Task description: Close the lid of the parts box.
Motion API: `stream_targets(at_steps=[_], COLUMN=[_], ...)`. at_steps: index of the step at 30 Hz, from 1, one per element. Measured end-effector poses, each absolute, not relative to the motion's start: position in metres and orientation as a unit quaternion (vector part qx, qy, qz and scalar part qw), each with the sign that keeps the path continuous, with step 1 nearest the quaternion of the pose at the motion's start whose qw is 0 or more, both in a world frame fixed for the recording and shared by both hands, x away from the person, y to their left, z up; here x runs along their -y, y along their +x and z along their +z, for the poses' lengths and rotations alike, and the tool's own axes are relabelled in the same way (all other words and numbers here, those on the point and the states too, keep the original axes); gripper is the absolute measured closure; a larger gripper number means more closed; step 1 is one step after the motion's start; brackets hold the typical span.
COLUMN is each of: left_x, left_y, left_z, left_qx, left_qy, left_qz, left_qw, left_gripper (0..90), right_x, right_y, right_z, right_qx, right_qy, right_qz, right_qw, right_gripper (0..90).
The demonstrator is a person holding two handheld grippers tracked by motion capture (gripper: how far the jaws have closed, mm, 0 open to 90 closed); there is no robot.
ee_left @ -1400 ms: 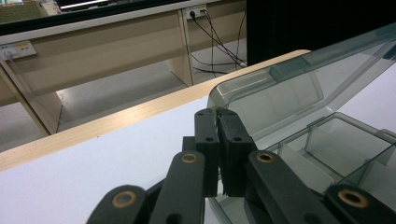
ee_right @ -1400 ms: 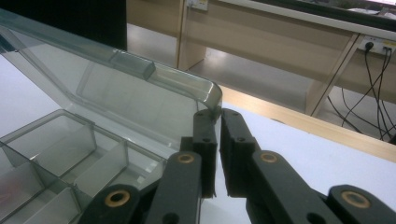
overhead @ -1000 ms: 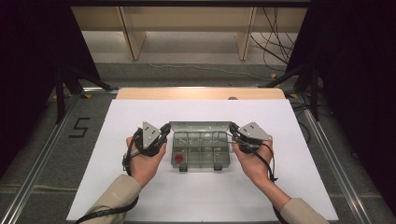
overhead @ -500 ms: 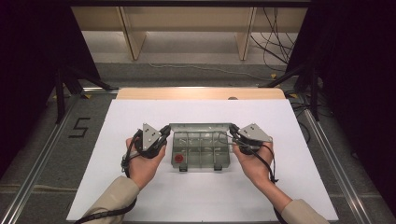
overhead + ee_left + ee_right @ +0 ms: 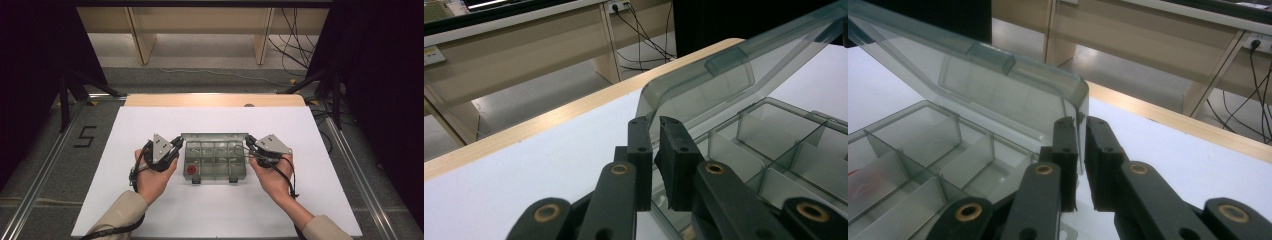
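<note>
The clear lid [image 5: 704,95] of the compartment box [image 5: 215,160], mid-desk, is pinched at each end by both grippers [image 5: 656,125] [image 5: 1082,125]; the left jaws have just eased slightly, perhaps toward release.

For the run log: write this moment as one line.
lid: raised, tilted | left tongs: shut on lid edge | right tongs: shut on lid edge

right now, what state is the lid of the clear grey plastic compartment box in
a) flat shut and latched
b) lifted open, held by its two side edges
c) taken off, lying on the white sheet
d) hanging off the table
b: the clear grey plastic lid tilts up above the compartments, with the left hand-held gripper and right hand-held gripper each pinching a side edge.
</note>
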State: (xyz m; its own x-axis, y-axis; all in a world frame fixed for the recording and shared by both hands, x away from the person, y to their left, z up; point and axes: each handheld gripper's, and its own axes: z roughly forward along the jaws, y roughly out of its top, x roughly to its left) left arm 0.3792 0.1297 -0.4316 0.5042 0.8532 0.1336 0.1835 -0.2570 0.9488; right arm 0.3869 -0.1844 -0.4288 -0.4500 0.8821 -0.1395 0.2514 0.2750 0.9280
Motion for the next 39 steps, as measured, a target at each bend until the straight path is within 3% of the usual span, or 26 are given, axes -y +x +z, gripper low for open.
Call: stream_targets(at_steps=[10,14,17,23,27,34,39], left_x=[-0.131,-0.133,-0.133,-0.135,-0.139,-0.146,-0.150], left_y=[0.377,0.375,0.373,0.369,0.367,0.374,0.384], left_z=[-0.432,-0.434,-0.434,-0.427,-0.418,-0.399,-0.378], left_qx=[-0.357,-0.352,-0.344,-0.339,-0.339,-0.350,-0.364], left_qy=[0.720,0.727,0.731,0.737,0.741,0.745,0.742], left_qz=[0.339,0.330,0.321,0.292,0.290,0.299,0.298], left_qw=[0.489,0.488,0.493,0.507,0.501,0.483,0.477], left_gripper=[82.4,79.7,70.6,32.3,16.6,9.7,15.9], right_x=[0.187,0.188,0.193,0.206,0.212,0.214,0.217], right_y=[0.386,0.382,0.382,0.380,0.382,0.385,0.393], right_z=[-0.429,-0.428,-0.427,-0.425,-0.422,-0.404,-0.389], right_qx=[-0.717,-0.719,-0.712,-0.718,-0.732,-0.739,-0.739], right_qy=[0.390,0.396,0.394,0.400,0.392,0.380,0.378], right_qz=[0.458,0.464,0.479,0.485,0.483,0.490,0.492], right_qw=[0.351,0.333,0.331,0.300,0.277,0.265,0.264], right_gripper=[81.7,73.2,61.7,37.8,26.3,18.7,18.7])
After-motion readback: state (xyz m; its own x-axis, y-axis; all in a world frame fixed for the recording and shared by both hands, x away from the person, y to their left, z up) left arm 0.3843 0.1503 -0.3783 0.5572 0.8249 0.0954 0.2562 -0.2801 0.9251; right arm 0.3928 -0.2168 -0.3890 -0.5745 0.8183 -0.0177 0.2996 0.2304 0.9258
